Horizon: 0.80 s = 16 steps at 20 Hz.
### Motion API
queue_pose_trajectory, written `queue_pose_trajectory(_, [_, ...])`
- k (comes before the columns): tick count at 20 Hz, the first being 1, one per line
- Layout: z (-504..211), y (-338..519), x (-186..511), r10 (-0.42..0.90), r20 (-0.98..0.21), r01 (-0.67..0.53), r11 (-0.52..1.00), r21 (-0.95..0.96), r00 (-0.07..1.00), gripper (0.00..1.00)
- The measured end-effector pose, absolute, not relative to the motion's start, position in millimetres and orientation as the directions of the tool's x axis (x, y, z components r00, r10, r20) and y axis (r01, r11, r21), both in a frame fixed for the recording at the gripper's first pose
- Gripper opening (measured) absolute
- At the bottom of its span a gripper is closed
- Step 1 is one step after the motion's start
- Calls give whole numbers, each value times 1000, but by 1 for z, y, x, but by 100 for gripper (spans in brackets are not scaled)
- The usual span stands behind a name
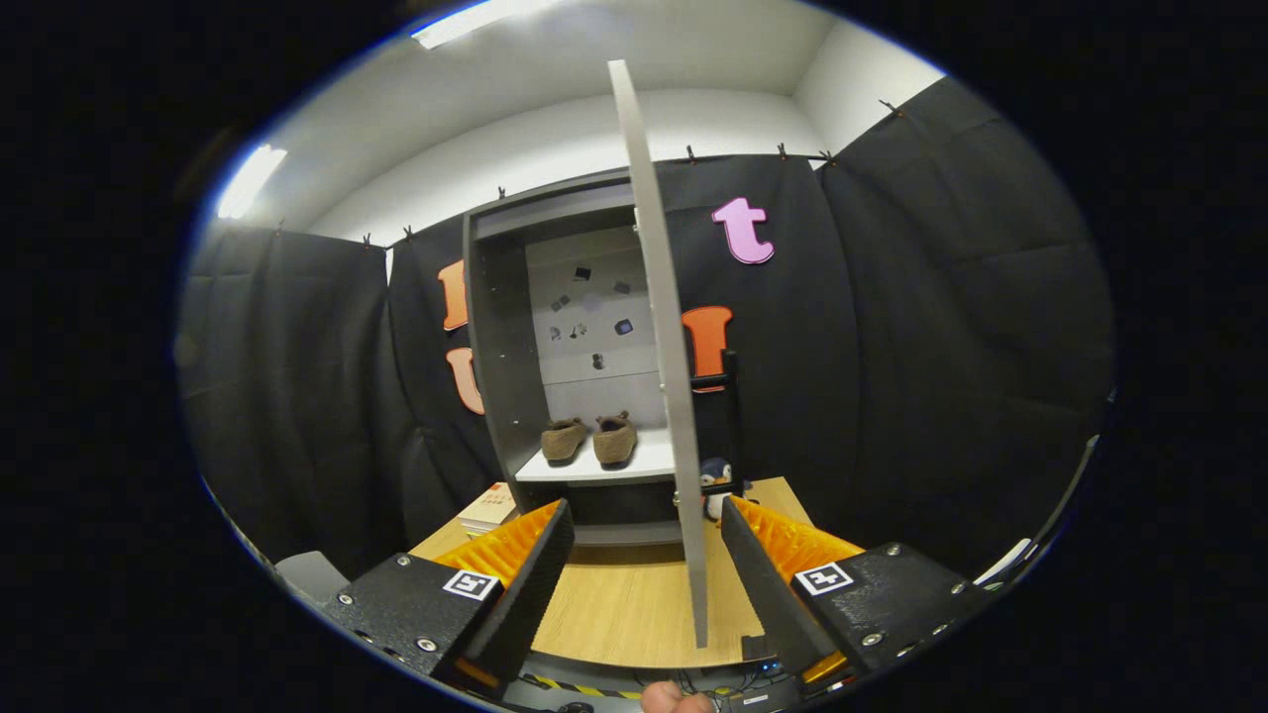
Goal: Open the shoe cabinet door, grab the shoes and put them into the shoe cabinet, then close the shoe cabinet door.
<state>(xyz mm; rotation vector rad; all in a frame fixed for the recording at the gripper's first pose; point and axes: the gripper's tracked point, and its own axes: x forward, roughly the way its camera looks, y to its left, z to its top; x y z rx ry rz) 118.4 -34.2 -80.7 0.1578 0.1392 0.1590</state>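
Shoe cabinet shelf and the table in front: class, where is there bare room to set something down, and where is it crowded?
The shelf is bare right of the brown shoes, up to the open door. The wooden table is bare between the open gripper jaws, left of the door's edge. It is crowded at the books left of the cabinet and the penguin toy behind the door.

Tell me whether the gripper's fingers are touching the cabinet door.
Apart. In the gripper view the gripper is open, and the door stands edge-on between its fingers with bare wooden tabletop showing on both sides of the edge.
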Motion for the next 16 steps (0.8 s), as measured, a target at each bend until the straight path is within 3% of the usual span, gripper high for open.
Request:
queue_pose_trajectory(7, [-79, -84, 155, 132, -79, -117, 978, 175, 988, 93])
queue_pose_trajectory(16, [-79, -75, 193, 167, -89, -153, 978, 144, 982, 92])
